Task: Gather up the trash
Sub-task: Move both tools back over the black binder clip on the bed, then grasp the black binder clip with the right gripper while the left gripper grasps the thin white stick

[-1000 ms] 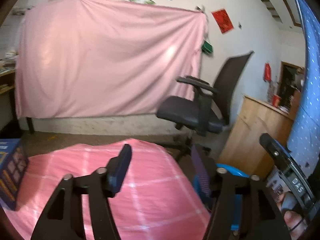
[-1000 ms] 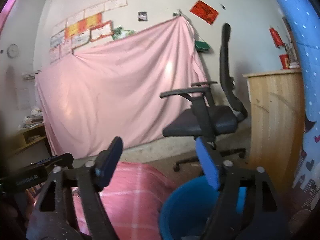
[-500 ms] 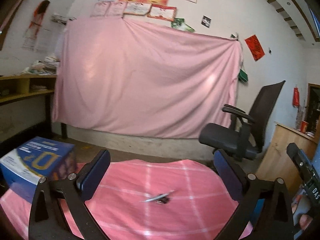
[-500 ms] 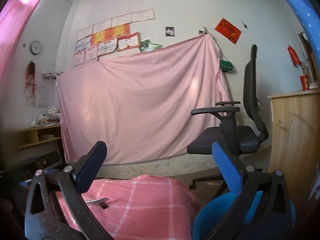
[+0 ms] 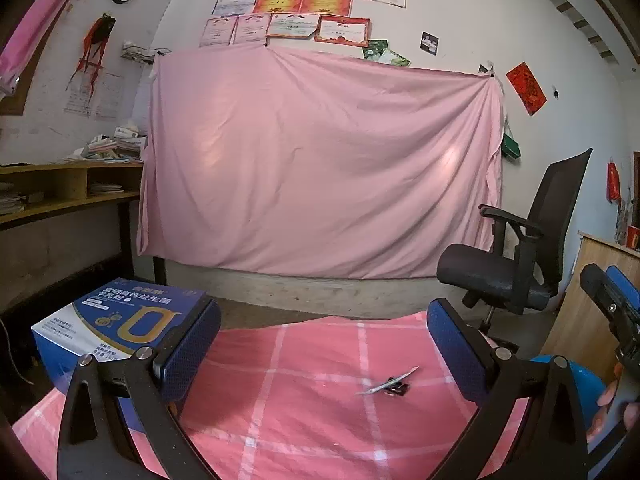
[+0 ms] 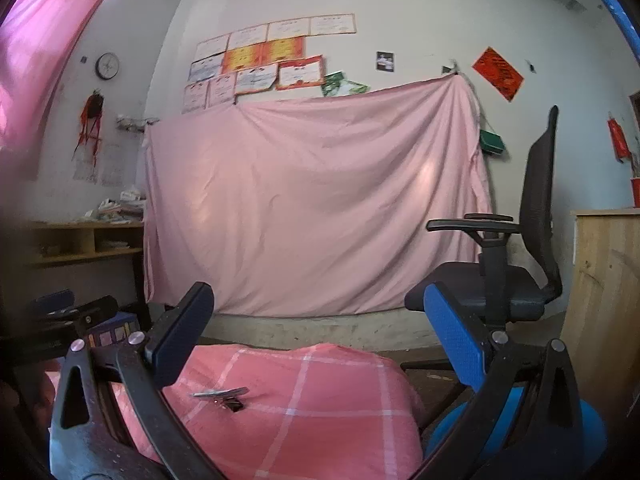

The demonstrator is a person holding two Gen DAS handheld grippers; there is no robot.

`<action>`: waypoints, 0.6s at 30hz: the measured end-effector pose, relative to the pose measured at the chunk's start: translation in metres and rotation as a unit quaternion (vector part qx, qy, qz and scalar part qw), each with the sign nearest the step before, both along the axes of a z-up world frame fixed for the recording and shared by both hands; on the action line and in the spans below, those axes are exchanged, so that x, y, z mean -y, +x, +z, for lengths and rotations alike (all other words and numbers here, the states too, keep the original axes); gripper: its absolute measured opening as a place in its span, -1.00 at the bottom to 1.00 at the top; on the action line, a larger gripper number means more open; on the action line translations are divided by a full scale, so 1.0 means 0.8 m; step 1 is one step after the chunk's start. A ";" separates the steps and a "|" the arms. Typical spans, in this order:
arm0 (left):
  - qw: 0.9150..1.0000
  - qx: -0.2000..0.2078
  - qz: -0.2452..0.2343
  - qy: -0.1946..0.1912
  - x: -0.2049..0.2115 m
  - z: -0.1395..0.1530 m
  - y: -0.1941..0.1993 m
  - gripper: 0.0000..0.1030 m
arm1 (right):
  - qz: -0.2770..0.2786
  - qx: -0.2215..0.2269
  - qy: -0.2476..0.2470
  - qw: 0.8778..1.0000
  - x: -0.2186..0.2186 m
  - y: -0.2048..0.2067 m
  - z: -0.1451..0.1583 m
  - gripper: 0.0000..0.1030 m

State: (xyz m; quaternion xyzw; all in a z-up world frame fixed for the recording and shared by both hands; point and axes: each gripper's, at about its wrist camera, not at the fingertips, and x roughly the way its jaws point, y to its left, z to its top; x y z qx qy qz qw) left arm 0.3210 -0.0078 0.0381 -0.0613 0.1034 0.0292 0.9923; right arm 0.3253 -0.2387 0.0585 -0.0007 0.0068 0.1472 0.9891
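A small silvery torn wrapper (image 5: 387, 385) lies on the pink checked cloth (image 5: 304, 392) of the table; it also shows in the right wrist view (image 6: 222, 394). My left gripper (image 5: 324, 344) is open and empty, above the cloth, with the wrapper ahead and to the right. My right gripper (image 6: 320, 332) is open and empty, with the wrapper low between its fingers, toward the left one. A blue bin (image 6: 520, 432) stands below the table's right edge; its rim shows in the left wrist view (image 5: 576, 376). The right gripper's body (image 5: 612, 312) shows at the left view's right edge.
A blue and white box (image 5: 116, 328) stands on the table's left side. A black office chair (image 5: 516, 256) stands to the right, next to a wooden cabinet (image 6: 604, 288). A pink sheet (image 5: 320, 168) hangs on the far wall. Wooden shelves (image 5: 60, 192) are at the left.
Both grippers have opened wide and swung left and up from the bin and chair toward the table. The wrapper and the box have come into view.
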 end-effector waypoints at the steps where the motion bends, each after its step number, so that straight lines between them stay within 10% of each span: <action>1: 1.000 -0.001 0.001 0.001 -0.002 -0.003 0.002 0.96 | 0.003 -0.005 -0.005 1.000 -0.004 0.003 -0.003 1.00; 14: 0.990 -0.127 -0.062 0.013 -0.008 -0.046 0.066 0.93 | 0.017 -0.147 -0.065 0.987 -0.038 0.071 -0.052 1.00; 18: 0.980 -0.167 -0.103 0.008 -0.003 -0.060 0.087 0.60 | 0.019 -0.187 -0.066 0.980 -0.038 0.088 -0.066 1.00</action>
